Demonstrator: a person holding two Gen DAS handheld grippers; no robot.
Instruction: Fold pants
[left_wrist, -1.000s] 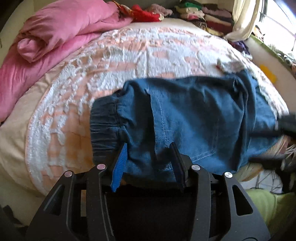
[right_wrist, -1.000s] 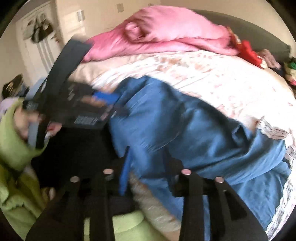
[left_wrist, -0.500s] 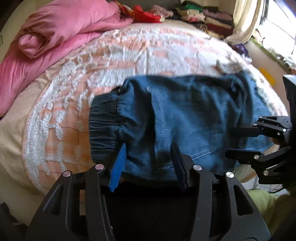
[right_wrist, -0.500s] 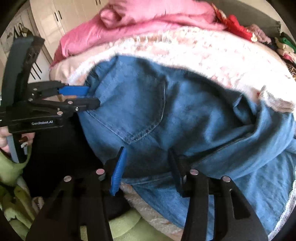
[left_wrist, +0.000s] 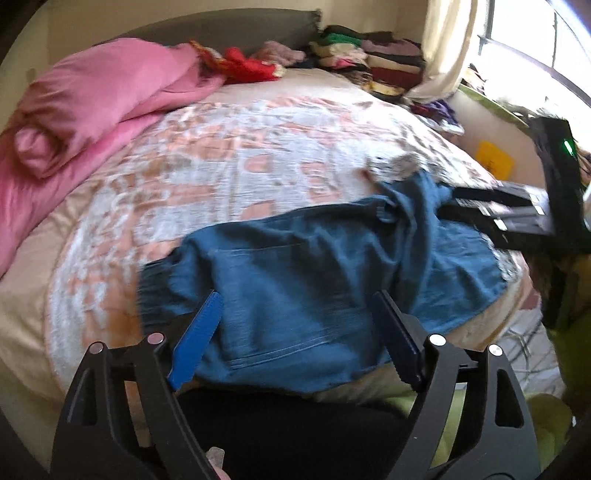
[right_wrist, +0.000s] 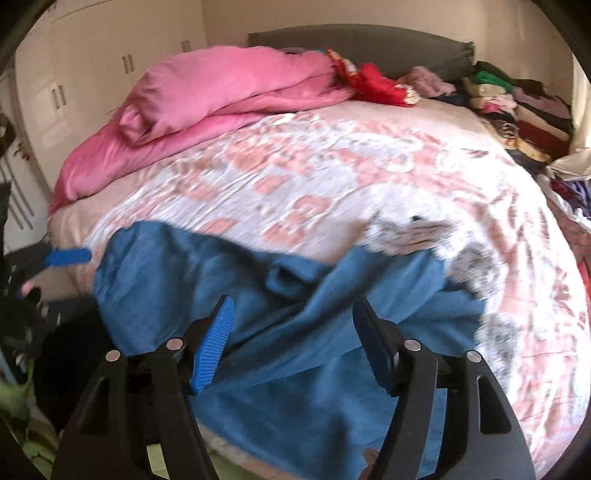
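Left claw (left_wrist: 295, 325) and right claw (right_wrist: 293, 332) just opened wide.

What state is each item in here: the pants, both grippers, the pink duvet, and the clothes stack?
Pants: partly folded, rumpled, at the bed's near edge.
Left gripper: open, just widened, above the denim.
Right gripper: open, just widened, nothing clamped.
Pink duvet: bunched up.
Clothes stack: folded, piled.

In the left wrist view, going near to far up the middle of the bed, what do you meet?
Left gripper → blue pants → pink-and-white bedspread → red cloth → grey headboard.
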